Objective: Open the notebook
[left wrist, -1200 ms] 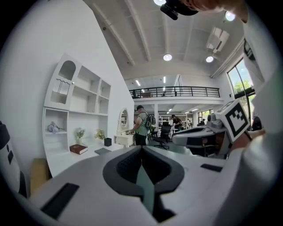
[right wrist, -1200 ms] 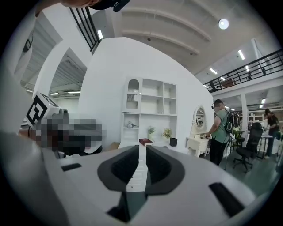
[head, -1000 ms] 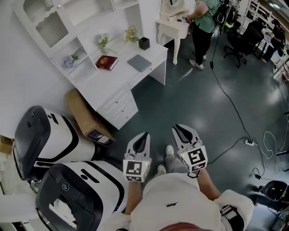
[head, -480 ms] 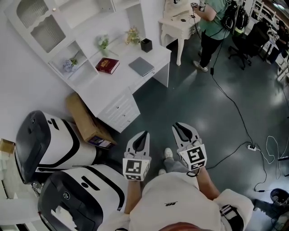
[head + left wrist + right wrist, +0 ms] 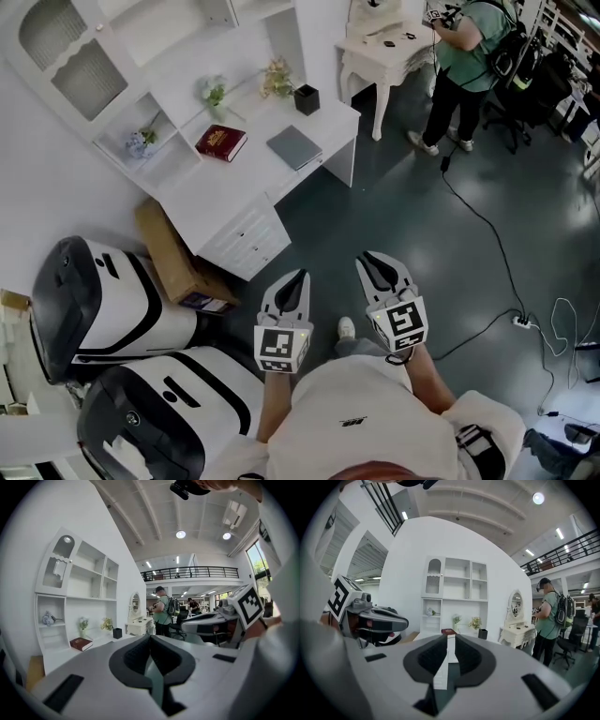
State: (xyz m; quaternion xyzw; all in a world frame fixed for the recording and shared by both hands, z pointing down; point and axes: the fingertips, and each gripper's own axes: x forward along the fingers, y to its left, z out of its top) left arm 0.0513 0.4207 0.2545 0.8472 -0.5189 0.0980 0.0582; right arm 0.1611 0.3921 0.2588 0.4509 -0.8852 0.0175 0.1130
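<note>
While both hold nothing, the left gripper [image 5: 302, 277] has its jaws together and the right gripper [image 5: 366, 259] a thin slit apart. Glossy dark floor [image 5: 422, 234] lies open ahead. The flat grey notebook [image 5: 294, 147] lies by the white worktop's [image 5: 246, 178] front edge, near a red hardback [image 5: 221, 142].

Looks like a big lab or studio hall, not a real home — a white desk [image 5: 225, 187] and dressing table [image 5: 380, 52] sit as a mock room on a dark floor [image 5: 412, 253] with cables [image 5: 494, 246], office chairs [image 5: 571, 645], a mezzanine railing [image 5: 197, 571] and high ceiling lights [image 5: 181, 534].
</note>
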